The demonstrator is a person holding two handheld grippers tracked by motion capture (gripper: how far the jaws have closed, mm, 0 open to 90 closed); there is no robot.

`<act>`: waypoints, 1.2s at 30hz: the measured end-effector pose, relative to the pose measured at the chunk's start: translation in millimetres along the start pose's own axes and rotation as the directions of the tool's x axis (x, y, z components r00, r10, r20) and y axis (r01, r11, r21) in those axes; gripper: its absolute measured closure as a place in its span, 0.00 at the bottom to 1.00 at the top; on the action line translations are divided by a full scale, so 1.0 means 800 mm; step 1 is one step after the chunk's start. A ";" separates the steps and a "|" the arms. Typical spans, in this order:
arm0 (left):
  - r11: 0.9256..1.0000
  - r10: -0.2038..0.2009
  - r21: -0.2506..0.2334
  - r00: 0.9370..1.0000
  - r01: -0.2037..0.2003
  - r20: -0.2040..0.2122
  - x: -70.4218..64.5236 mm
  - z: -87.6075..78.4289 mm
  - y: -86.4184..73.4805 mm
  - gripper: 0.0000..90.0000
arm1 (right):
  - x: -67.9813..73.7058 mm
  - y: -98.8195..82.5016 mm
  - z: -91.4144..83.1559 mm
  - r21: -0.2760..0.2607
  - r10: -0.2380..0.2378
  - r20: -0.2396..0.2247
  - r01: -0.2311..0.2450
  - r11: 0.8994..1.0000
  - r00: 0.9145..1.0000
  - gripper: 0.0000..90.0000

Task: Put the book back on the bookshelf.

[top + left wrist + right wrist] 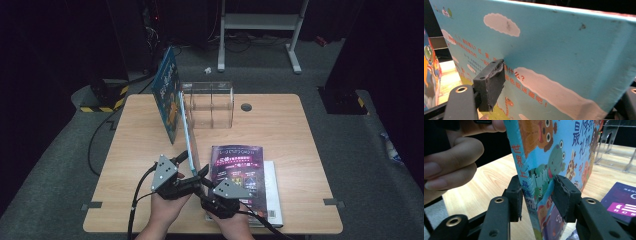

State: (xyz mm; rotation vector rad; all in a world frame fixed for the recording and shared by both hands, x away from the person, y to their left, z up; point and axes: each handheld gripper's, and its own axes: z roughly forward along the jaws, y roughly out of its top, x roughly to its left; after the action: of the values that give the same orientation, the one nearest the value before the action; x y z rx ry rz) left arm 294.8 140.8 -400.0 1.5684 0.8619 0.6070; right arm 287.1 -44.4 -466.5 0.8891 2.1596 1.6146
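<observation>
A picture book (172,100) with a blue cover stands upright on its edge on the wooden desk (135,150), left of centre, running from near to far. Two hands come in from the near edge, each with a hand-held gripper at the book's near end.

The left hand-held gripper (175,172) has its jaws partly apart. In the left gripper view one pad (490,83) lies against the book's blue back cover (564,57); whether it clamps the book, I cannot tell.

The right hand-held gripper (220,192) straddles the book's spine (524,180). Its jaws sit narrow on either side, with the left pad just beside the spine and a small gap at the right.

A clear acrylic stand (210,102) sits at the far side, just right of the book. A purple magazine (237,170) lies flat to the near right.
</observation>
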 end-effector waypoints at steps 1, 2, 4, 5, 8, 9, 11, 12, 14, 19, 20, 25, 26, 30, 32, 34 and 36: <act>1.000 0.000 0.000 1.000 0.000 0.000 0.000 0.000 0.000 0.27 | 0.000 0.000 0.000 0.000 0.000 0.000 0.000 1.000 1.000 0.65; 1.000 0.000 -0.007 1.000 -0.001 -0.010 0.002 -0.002 0.000 0.29 | 0.001 0.000 -0.002 -0.003 0.000 0.000 0.000 1.000 1.000 0.62; 1.000 0.003 -0.007 1.000 -0.003 -0.010 0.003 -0.003 0.000 0.28 | 0.000 0.000 -0.007 0.002 0.000 -0.002 0.000 1.000 1.000 0.59; 1.000 0.003 -0.007 1.000 -0.003 -0.010 0.003 -0.003 0.000 0.28 | 0.000 0.000 -0.007 0.002 0.000 -0.002 0.000 1.000 1.000 0.59; 1.000 0.015 -0.011 1.000 -0.016 -0.019 0.002 -0.004 0.000 0.29 | -0.006 -0.003 -0.024 -0.001 0.022 -0.013 -0.022 1.000 1.000 0.55; 1.000 0.015 -0.011 1.000 -0.016 -0.019 0.002 -0.004 0.000 0.29 | -0.006 -0.003 -0.024 -0.001 0.022 -0.013 -0.022 1.000 1.000 0.55; 1.000 0.021 -0.013 1.000 -0.022 -0.023 0.002 -0.004 0.000 0.30 | -0.007 -0.004 -0.042 -0.021 0.037 -0.017 -0.037 0.999 0.999 0.55; 1.000 0.022 -0.015 0.999 -0.023 -0.026 0.001 -0.004 0.000 0.30 | -0.007 -0.004 -0.042 -0.021 0.037 -0.017 -0.037 0.999 0.999 0.55; 0.999 0.027 -0.016 0.999 -0.028 -0.032 0.000 -0.004 -0.001 0.31 | -0.008 -0.004 -0.053 -0.031 0.033 -0.010 -0.033 0.999 0.999 0.55; 0.997 0.073 0.004 0.995 -0.073 -0.062 -0.004 -0.006 -0.001 0.33 | -0.037 -0.003 -0.086 -0.065 0.036 0.086 -0.030 0.997 0.996 0.55; 0.997 0.073 0.004 0.995 -0.073 -0.062 -0.004 -0.006 -0.001 0.34 | -0.037 -0.003 -0.086 -0.065 0.036 0.086 -0.030 0.997 0.996 0.55; 0.996 0.084 0.017 0.994 -0.083 -0.065 -0.004 -0.007 0.001 0.34 | -0.089 -0.010 -0.109 -0.089 0.072 0.230 -0.052 0.995 0.970 0.54; 0.996 0.088 0.021 0.994 -0.087 -0.066 -0.004 -0.007 0.002 0.34 | -0.099 -0.012 -0.113 -0.088 0.075 0.259 -0.054 0.995 0.963 0.54; 0.994 0.103 0.045 0.992 -0.100 -0.069 -0.003 -0.008 0.005 0.34 | -0.148 -0.031 -0.135 -0.064 0.052 0.411 -0.028 0.998 0.910 0.53; 0.994 0.106 0.047 0.992 -0.103 -0.070 -0.002 -0.009 0.005 0.35 | -0.156 -0.036 -0.139 -0.063 0.059 0.436 -0.036 0.997 0.898 0.53; 0.993 0.114 0.050 0.991 -0.111 -0.068 -0.001 -0.010 0.006 0.35 | -0.168 -0.044 -0.151 -0.086 0.090 0.462 -0.056 0.995 0.882 0.53; 0.991 0.121 0.059 0.990 -0.118 -0.065 0.000 -0.011 0.007 0.36 | -0.173 -0.050 -0.160 -0.093 0.092 0.486 -0.053 0.994 0.869 0.53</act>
State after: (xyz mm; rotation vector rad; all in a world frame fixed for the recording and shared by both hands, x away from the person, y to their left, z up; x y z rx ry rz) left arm 289.1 145.3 -392.6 1.6657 0.8461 0.7323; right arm 307.2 -235.8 -479.7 1.2151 1.7165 1.3080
